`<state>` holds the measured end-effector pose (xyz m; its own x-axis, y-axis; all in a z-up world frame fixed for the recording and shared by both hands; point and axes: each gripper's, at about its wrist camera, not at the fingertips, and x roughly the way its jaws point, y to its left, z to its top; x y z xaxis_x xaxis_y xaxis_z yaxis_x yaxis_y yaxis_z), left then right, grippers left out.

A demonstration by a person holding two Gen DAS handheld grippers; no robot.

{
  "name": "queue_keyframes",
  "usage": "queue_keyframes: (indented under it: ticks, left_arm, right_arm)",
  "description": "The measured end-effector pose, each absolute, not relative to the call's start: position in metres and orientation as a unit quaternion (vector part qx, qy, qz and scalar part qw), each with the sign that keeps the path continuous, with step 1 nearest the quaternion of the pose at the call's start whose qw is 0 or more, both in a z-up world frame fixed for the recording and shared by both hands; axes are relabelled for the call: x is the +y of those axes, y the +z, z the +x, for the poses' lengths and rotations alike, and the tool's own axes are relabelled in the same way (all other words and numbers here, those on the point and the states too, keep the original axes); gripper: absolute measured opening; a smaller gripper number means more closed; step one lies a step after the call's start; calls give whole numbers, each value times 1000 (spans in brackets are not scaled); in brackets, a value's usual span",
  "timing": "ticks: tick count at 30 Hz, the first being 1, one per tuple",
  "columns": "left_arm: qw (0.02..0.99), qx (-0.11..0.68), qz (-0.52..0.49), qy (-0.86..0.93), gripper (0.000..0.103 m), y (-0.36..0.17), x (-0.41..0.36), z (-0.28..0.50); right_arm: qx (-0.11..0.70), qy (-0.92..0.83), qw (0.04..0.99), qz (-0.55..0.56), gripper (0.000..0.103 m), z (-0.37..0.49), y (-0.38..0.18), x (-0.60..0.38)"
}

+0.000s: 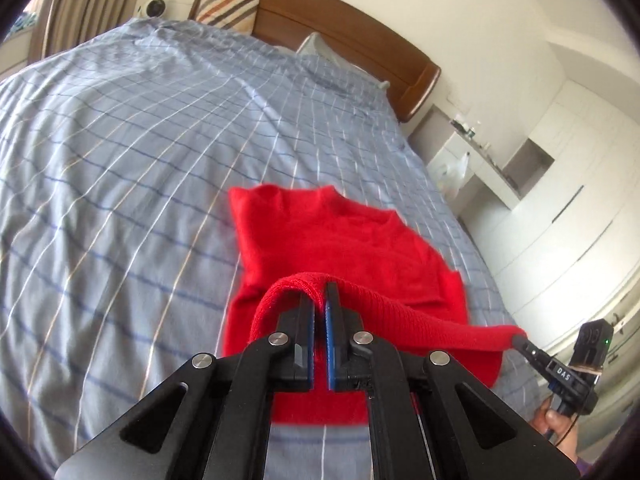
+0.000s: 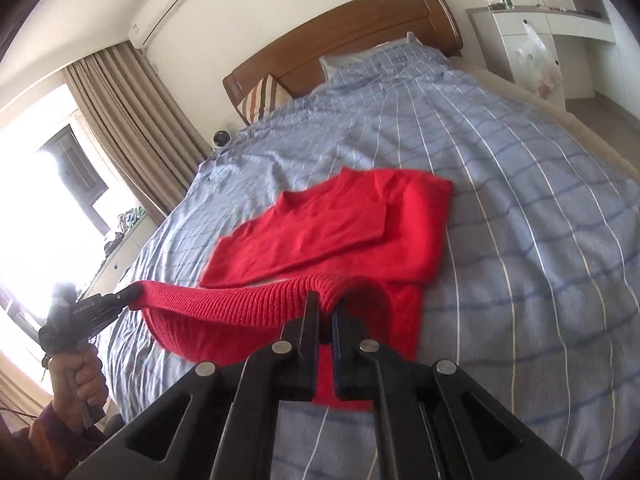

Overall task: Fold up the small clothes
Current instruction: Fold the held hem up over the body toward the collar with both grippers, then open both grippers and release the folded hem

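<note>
On the bed (image 1: pixel 120 160), a red sweater (image 1: pixel 340 240) lies toward twelve o'clock. Left tongs (image 1: pixel 320 300) and right tongs (image 2: pixel 326 308) each clench its ribbed hem (image 2: pixel 224 298), stretched crosswise between them, both equally near.

One bright red knitted sweater (image 1: pixel 344 236) lies on one bed covered by a pale blue checked sheet (image 1: pixel 140 140). Two black two-finger grippers are in view, the left gripper (image 1: pixel 320 292) and the right gripper (image 2: pixel 325 300). One striped cushion (image 1: pixel 228 10) leans against one brown wooden headboard (image 1: pixel 360 36), with possibly one pale pillow (image 1: pixel 320 46) beside it.
</note>
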<state>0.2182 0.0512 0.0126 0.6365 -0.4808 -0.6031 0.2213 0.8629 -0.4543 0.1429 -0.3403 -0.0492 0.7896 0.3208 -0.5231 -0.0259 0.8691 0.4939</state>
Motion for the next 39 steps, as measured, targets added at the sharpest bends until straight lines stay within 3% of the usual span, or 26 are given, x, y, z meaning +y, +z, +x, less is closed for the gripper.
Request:
queue_keyframes:
  ticks: [9,10,11,12,13,14,15,16,21,27,31,39]
  left_arm:
    - [896,408,-126,-123,4,-15,-1,369]
    - [893,419,-121,-113,11,-19,-5,383]
    - [888,435,-115,-99,28,-24,-8,394]
    - [883,450,-107,-74,62,-28,-8,402]
    - [883,454,-104,-54,73,-29,-4,406]
    - [889,444,-107,-44,83,-28,3,404]
    - [894,431,-115,-42,84,-25,11,399]
    - [895,426,-122,-46,87,-24,19,394]
    - [899,422,-99,-64,87,-20,44,340]
    - [905,416,2,-93,93,-26,31,233]
    - [909,406,42,-87,95,-38,16,180]
    - [909,407,59,-68,95,-63,-3,156]
  right_arm:
    - [326,36,926,189,5,312,-55,-358]
    - [325,31,926,189,6,326,-59,-360]
    - [331,25,923,193,7,340,-64,-361]
    - [340,16,919,200,18,351,-69,-363]
    - [349,1,915,204,31,358,-72,-366]
    - [350,-8,913,210,38,360,-73,-368]
    - [344,-9,913,219,48,357,-73,-371]
    - [334,-6,915,227,51,350,-73,-374]
    - [326,12,927,186,54,301,-72,-372]
    - [343,14,930,131,56,206,-86,-362]
    - [348,11,931,109,64,140,-97,-348]
    - [361,-15,931,58,64,91,-123,-328]
